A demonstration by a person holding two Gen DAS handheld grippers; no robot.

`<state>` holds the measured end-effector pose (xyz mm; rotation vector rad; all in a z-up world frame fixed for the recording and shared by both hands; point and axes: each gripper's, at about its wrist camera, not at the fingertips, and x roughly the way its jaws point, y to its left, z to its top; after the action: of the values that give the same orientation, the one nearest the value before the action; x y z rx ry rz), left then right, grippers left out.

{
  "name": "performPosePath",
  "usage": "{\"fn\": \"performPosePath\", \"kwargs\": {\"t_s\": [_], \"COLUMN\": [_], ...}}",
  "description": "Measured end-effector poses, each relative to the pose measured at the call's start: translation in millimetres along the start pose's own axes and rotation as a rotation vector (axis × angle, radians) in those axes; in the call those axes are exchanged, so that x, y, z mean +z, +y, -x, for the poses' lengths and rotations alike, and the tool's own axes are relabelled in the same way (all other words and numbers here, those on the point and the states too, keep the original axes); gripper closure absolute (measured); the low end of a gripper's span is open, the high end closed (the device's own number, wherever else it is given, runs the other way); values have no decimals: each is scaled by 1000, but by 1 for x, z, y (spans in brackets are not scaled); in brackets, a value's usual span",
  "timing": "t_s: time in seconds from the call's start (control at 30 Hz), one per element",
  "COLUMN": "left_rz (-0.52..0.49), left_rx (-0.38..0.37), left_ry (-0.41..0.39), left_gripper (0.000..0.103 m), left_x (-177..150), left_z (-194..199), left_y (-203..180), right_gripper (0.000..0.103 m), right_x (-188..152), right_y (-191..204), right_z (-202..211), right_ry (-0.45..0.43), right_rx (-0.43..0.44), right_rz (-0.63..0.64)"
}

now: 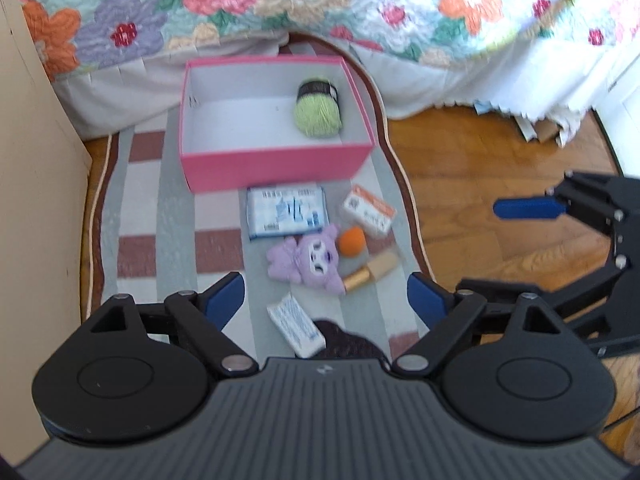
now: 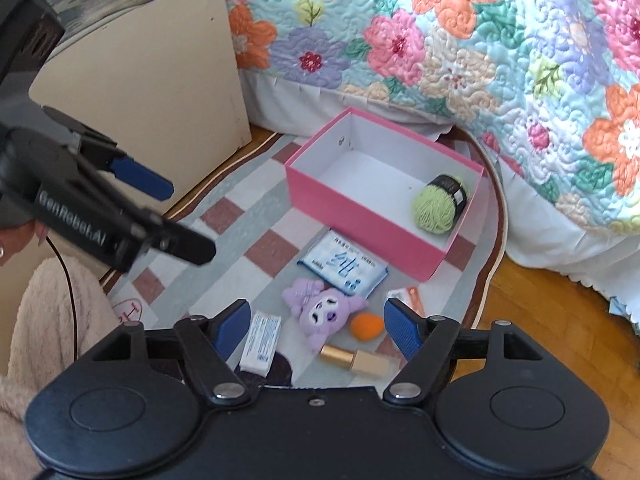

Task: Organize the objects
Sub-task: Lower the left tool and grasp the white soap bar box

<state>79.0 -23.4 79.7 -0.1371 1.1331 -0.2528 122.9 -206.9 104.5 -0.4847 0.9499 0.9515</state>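
We are in a home bedroom: a bed draped in a quilted floral bedspread point(image 2: 460, 40) with a white pleated bed skirt point(image 1: 420, 80) fills the background. Beside it stands a cream painted wooden cabinet point(image 2: 160, 80). A checked grey, white and red rug point(image 1: 160, 220) lies on warm hardwood flooring point(image 1: 480, 200).

Pink box point(image 1: 276, 166) — green yarn point(image 1: 319, 114) — checked rug point(image 1: 160, 240)
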Motion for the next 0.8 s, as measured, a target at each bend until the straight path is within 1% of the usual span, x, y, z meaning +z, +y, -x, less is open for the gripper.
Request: {"fn": "performPosePath", "kwargs": {"t_s": [0.13,0.27,0.43,0.63,0.73,0.8], "left_rz": [-20,-39,-36,-47,-30,-34], "left_rx": [28,36,52,85,69,56], "left_ry": [47,91,112,135,152,173], "left_gripper": [14,14,14,14,14,14], "left_x": [-18,-30,-40,-43,-46,-49], "left_z": [-14,-27,-37,-46,-54,-59], "left_y": [-7,-11,-12,-11,-7,-6], "right_gripper": [25,25,25,25,24,24], "right_x": [-10,-19,-31,-48,-53,-57], "right_y": [9,17,23,32,34,36], "right_z": [0,-1,-9,-28,-39,-47], "right_ry": [18,31,62,104,109,113], "right_rx": [11,33,59,91,117,115], "right_rz": [31,48,58,85,77,76]}}
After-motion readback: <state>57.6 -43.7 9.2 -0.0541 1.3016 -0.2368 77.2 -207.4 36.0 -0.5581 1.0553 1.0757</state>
